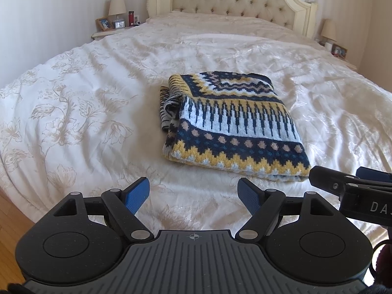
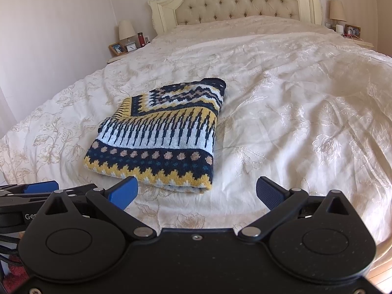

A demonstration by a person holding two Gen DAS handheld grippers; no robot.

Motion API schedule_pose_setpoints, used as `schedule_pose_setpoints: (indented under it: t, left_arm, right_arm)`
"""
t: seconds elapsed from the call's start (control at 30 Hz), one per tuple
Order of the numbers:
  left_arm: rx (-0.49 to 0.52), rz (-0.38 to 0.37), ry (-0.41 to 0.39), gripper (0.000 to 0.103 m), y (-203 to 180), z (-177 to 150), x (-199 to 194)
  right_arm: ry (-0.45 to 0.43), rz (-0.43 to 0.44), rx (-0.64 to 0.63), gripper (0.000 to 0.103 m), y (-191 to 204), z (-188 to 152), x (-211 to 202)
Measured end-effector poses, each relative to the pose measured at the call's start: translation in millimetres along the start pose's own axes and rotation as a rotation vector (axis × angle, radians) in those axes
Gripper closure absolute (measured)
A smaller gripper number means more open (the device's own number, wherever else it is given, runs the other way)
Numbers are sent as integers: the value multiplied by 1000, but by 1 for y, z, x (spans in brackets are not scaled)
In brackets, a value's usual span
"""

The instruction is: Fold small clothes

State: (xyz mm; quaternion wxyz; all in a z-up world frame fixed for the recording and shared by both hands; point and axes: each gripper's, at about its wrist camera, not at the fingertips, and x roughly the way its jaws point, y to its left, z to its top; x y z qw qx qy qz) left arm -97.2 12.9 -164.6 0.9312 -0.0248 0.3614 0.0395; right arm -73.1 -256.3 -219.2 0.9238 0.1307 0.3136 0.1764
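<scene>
Left wrist view: left tool [image 1: 193,197] spread apart, level, short of folded sweater [image 1: 232,122]; right tool [image 2: 197,193] likewise

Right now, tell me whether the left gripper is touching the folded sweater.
Apart. In the left wrist view, bare bedspread shows between the open left gripper and the sweater.

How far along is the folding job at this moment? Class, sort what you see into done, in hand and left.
Done: the patterned sweater lies on the bed as a compact folded rectangle, though a bit of knit bunches out at one side.
In hand: nothing; the left gripper and right gripper are both open and clear of it.
Left: perhaps tucking that loose bit. No other garment shows.
</scene>
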Motion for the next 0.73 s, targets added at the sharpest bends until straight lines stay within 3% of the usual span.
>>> schedule_pose_setpoints:
  t: [0.73]
  left_arm:
    - [4, 8, -7, 25, 6, 3, 5]
  right_arm:
    - [18, 10, 16, 1, 0, 0, 8]
